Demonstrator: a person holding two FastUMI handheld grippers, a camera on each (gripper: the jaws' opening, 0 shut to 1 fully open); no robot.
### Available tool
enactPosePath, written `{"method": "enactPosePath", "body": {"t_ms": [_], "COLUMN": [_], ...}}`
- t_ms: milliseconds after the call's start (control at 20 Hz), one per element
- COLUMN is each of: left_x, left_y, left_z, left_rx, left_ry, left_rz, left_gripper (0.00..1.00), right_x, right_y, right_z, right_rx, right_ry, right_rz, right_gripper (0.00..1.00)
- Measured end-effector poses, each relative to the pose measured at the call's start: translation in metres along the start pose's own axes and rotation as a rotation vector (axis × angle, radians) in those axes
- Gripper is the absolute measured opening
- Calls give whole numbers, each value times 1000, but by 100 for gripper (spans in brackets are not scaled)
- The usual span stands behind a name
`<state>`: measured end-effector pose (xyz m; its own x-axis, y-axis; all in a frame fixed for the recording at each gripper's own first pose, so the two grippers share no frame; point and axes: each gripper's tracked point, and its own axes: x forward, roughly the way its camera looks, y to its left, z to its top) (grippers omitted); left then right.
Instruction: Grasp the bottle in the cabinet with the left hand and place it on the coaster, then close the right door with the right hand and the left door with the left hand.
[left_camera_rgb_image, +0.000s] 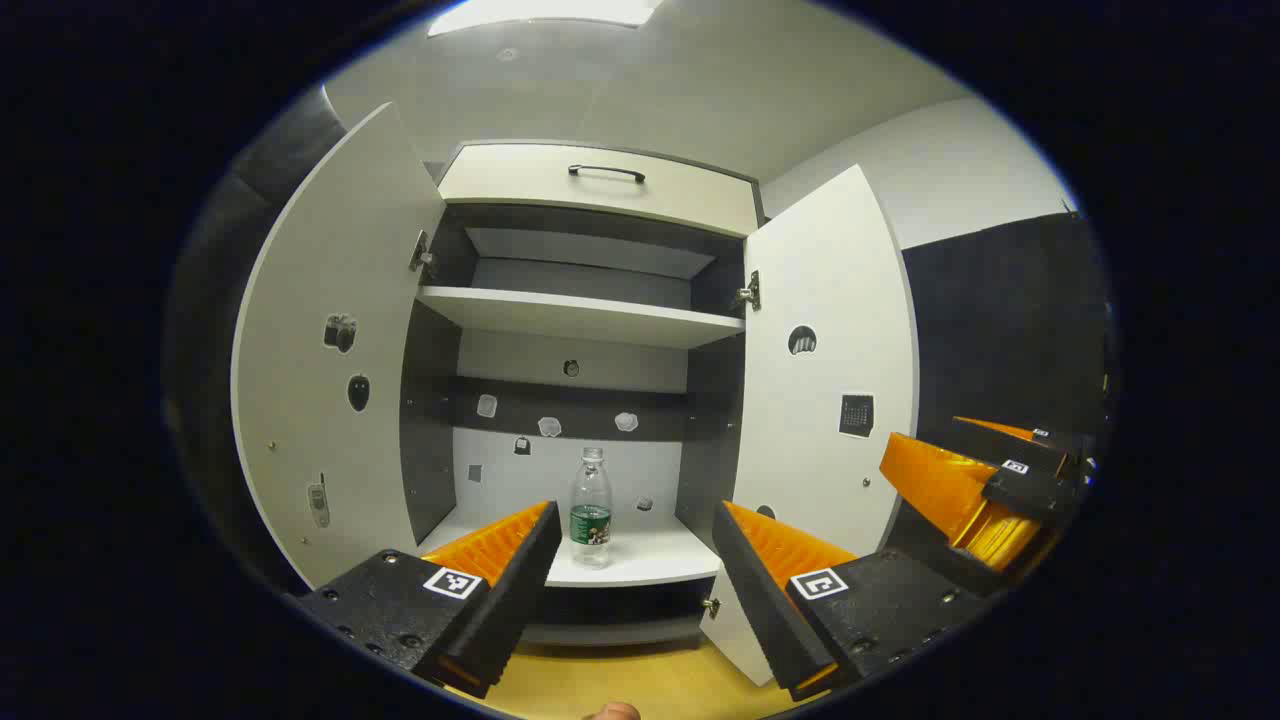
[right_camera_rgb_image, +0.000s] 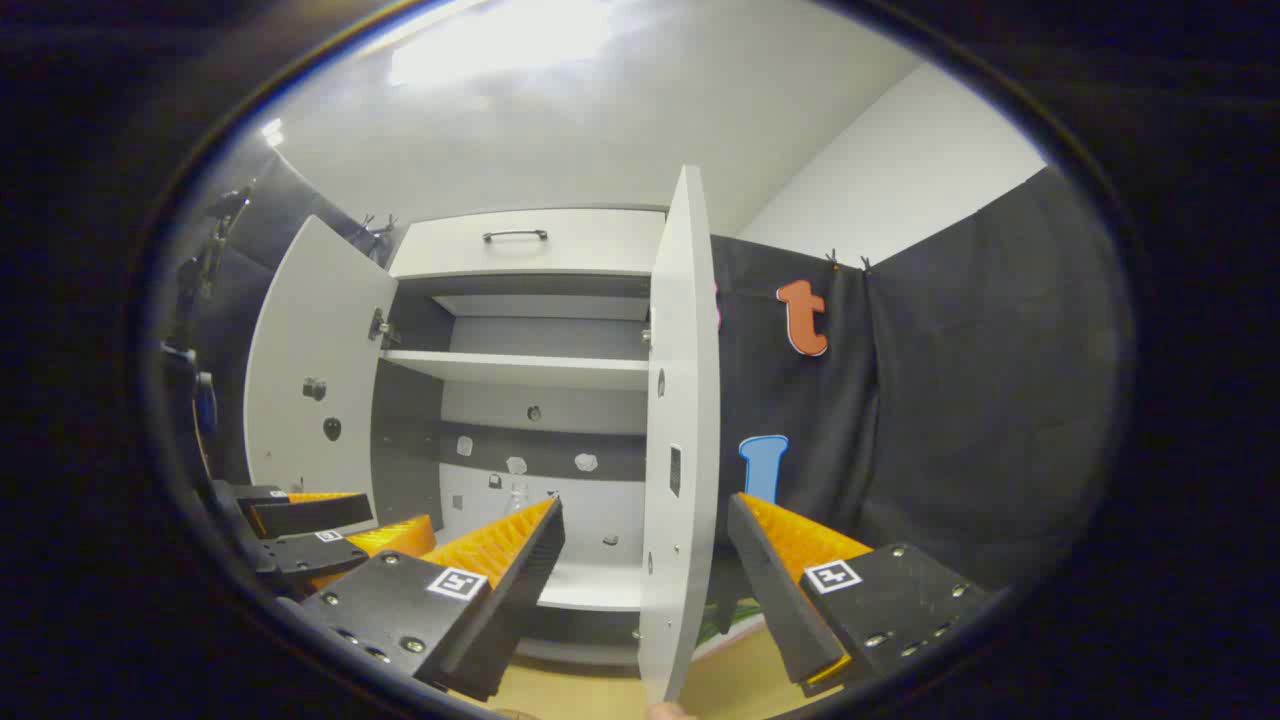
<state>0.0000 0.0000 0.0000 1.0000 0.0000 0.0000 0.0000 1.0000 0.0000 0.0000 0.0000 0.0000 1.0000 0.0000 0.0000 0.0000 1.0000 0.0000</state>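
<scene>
Left gripper view: cabinet (left_camera_rgb_image: 585, 320) has both doors swung open, left door (left_camera_rgb_image: 330, 350) and right door (left_camera_rgb_image: 830, 350), and the bottle (left_camera_rgb_image: 590, 508) stands upright on the lower shelf (left_camera_rgb_image: 640, 560), framed between the left gripper (left_camera_rgb_image: 633, 520) fingers, which are spread wide and clear of it; the right gripper (left_camera_rgb_image: 985, 470) shows at the right edge, also holding nothing. Right gripper view: the right gripper's released fingers straddle the right door's edge without touching it, the left gripper hangs low left with fingers apart, and what is probably the bottle's top peeks faintly above the left finger.
</scene>
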Motion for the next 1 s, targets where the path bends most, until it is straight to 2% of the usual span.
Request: {"method": "enactPosePath", "body": {"t_ms": [150, 250, 350, 400, 600, 650, 700, 1000], "left_x": [6, 9, 11, 13, 18, 20, 22, 54], "left_y": [1, 1, 1, 2, 6, 7, 8, 11], "left_z": [0, 0, 0, 0, 2, 1, 0, -14], "left_rx": [12, 17, 11, 8, 4, 7, 9, 5], "left_ry": [-2, -1, 0, -1, -9, -6, -3, 31], "left_rz": [0, -2, -5, -5, -2, 0, 3, -23], "left_gripper": [96, 96, 96, 96, 96, 99, 96, 96], "right_x": [3, 3, 3, 4, 7, 6, 6, 7], "right_y": [-3, -4, -1, -1, 0, -1, -2, -12], "right_z": [1, 2, 1, 2, 3, 3, 4, 8], "right_rx": [4, 2, -2, -4, -5, -3, -3, -14], "right_ry": [1, 2, 5, 6, 7, 7, 6, 2], "right_rz": [-11, -19, -24, -25, -32, -34, -37, -68], "right_gripper": [96, 99, 96, 99, 99, 99, 96, 96]}}
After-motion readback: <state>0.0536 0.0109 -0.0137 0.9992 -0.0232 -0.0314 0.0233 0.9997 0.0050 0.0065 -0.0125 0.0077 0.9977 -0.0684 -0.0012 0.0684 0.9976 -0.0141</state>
